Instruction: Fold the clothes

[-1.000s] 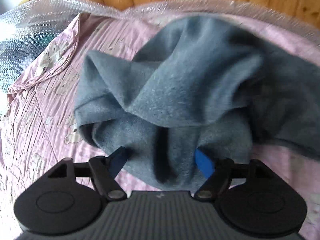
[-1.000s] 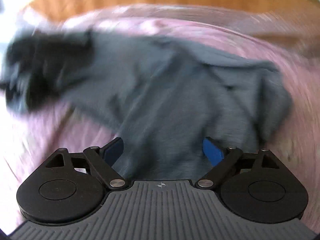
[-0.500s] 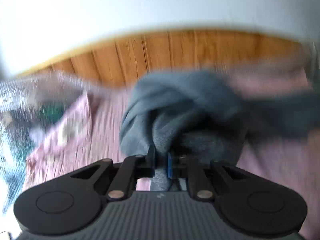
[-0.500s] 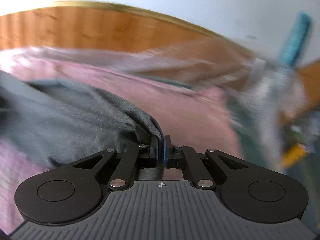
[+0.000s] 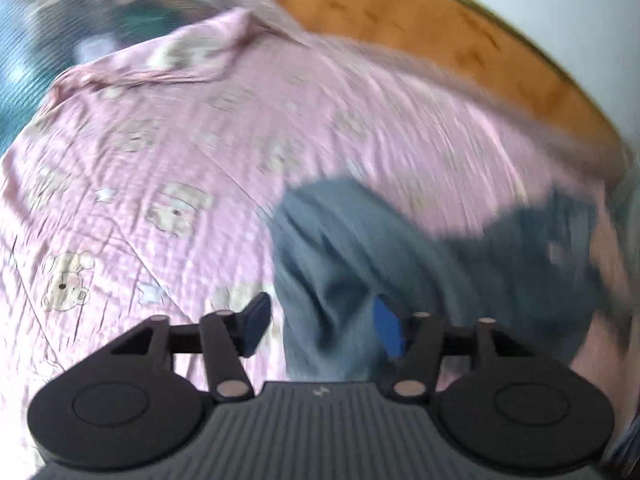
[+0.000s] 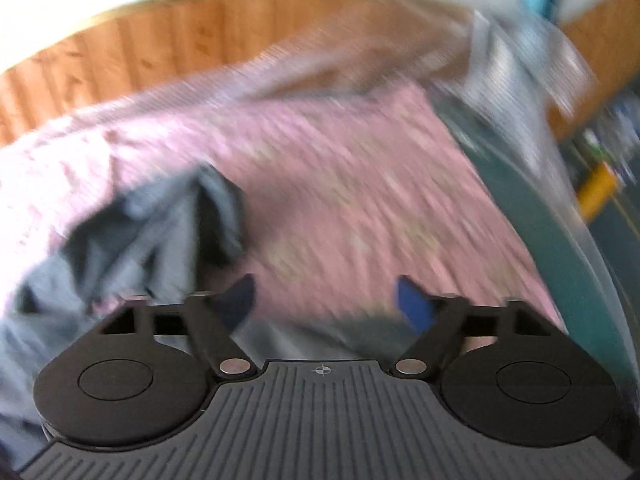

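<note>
A: Grey fleece garment (image 5: 400,248) lies bunched on the pink bear-print bedspread (image 5: 168,152), at lower right of the left wrist view and lower left of the right wrist view (image 6: 132,240).

B: And the jaws?

A: Left gripper (image 5: 322,326) stands wide, with a fold of fleece running between its pads but not pinched. Right gripper (image 6: 324,300) is wide too, over bare bedspread with grey cloth just under it.

B: How will it handle?

A: Soft, light and limp, I'd judge; it will sag wherever unsupported. Best taken at a hem or a shoulder seam, though the blur makes it hard to tell which edge is which.

B: Changed from half a second ago?

A: Both grippers were clamped on the fleece and lifting it then. Now they have let go and it has dropped in a heap.
</note>
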Motion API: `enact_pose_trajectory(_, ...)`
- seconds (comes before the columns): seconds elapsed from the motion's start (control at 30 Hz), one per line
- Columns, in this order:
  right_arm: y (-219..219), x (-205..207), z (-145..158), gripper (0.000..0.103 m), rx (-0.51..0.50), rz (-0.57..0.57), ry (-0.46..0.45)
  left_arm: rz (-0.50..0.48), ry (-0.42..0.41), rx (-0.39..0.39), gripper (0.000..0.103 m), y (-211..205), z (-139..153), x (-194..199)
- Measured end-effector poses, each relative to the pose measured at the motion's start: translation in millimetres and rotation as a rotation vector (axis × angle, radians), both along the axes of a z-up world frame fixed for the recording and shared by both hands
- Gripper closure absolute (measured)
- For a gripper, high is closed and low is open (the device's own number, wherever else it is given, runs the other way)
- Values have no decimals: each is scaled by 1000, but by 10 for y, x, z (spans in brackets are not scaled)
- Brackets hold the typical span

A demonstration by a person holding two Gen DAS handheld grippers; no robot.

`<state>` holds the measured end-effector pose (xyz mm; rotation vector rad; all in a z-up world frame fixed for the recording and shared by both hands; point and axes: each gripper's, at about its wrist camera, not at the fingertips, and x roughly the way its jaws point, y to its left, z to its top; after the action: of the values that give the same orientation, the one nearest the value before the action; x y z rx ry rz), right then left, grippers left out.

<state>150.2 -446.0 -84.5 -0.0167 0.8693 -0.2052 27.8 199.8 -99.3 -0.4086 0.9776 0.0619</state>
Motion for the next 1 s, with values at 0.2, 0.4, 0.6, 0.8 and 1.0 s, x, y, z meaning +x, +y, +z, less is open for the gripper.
enact_pose_trajectory(0.2,522,1030,-487,6,-71,173,60,45,50,-55,5,-174,-75,853)
enact_pose_trajectory(0.4,535,1830,-1151,62,-36,252,171,25,197,207,95,-695,-343,1412)
enact_pose_trajectory(0.6,245,1838,-351,98,81,269,-47,121,-141,110,97,-331,798,883)
enact_pose_trajectory(0.8,-256,1479,171,98,-25,187,-142,109,62,119,96,-301,384,169)
enact_pose_trajectory(1.0,-615,1245,-875,51,30,89,266,134,339,146,89,-529,-511,75)
